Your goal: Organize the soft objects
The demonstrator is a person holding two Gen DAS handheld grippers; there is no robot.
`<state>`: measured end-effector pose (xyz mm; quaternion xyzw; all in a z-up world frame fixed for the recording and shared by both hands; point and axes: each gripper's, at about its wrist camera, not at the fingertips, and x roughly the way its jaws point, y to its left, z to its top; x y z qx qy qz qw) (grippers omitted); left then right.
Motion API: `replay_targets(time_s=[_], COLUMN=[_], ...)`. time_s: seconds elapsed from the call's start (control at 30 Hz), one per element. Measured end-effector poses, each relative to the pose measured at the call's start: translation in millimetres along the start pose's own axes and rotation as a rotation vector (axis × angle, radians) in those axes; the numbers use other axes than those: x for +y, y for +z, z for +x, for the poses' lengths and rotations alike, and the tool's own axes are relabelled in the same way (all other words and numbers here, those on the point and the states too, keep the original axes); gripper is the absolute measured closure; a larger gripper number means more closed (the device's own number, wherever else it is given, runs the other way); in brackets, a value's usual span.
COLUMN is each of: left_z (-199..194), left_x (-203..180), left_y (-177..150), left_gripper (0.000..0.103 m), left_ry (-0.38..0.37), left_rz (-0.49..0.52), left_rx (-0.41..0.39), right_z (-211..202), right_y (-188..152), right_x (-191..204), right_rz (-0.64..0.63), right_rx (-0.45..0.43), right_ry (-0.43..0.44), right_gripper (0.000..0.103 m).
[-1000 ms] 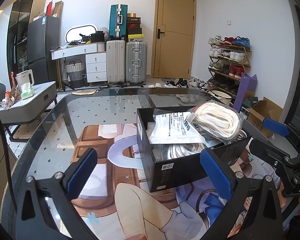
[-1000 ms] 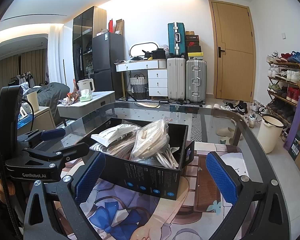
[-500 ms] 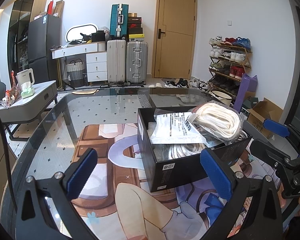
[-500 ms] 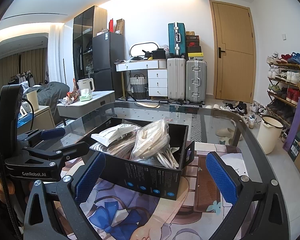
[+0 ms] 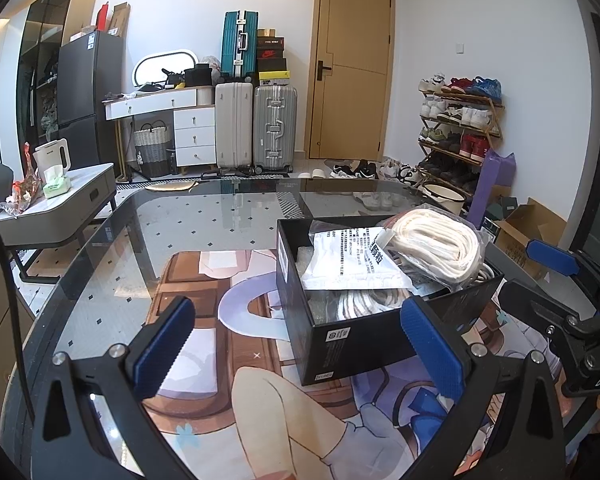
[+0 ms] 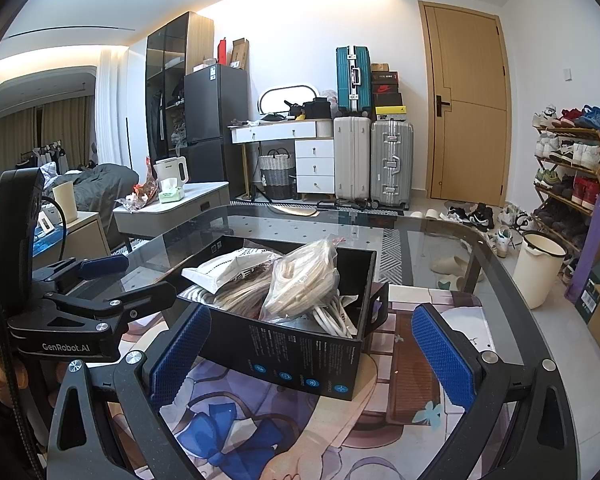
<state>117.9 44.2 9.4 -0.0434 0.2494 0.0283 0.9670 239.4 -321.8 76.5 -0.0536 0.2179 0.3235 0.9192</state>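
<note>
Clear plastic bag of coiled white cord (image 5: pixel 440 246) sits atop a flat white printed packet (image 5: pixel 352 258) in the open black cardboard box (image 5: pixel 356 336) on the glass table (image 5: pixel 204 232). Left gripper (image 5: pixel 296 344) and right gripper (image 6: pixel 308 346) both spread wide, empty, flanking the box.

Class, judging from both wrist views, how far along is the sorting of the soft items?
Done: nothing clearly; the white printed pouch and the clear bag of cream cord lie piled in the black box on the glass table.
In hand: nothing; left claw and right claw are open, empty.
Left: apparently all the sorting.
</note>
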Motion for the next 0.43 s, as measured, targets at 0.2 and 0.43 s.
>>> replay_targets(time_s=[0.2,0.43], left_z=[-0.4,-2.9], left_x=[1.1,1.3], left_y=[-0.2,-0.3], left_gripper=[0.000,0.000], left_ry=[0.001,0.007], left_rz=[-0.002,-0.008], left_rx=[-0.004,-0.013], right_z=[-0.1,-0.2], right_y=[-0.5,-0.9], right_x=[0.3,0.9], right_rz=[0.000,0.000], right_rx=[0.000,-0.001], right_ry=[-0.001,-0.001], right_gripper=[0.001,0.001])
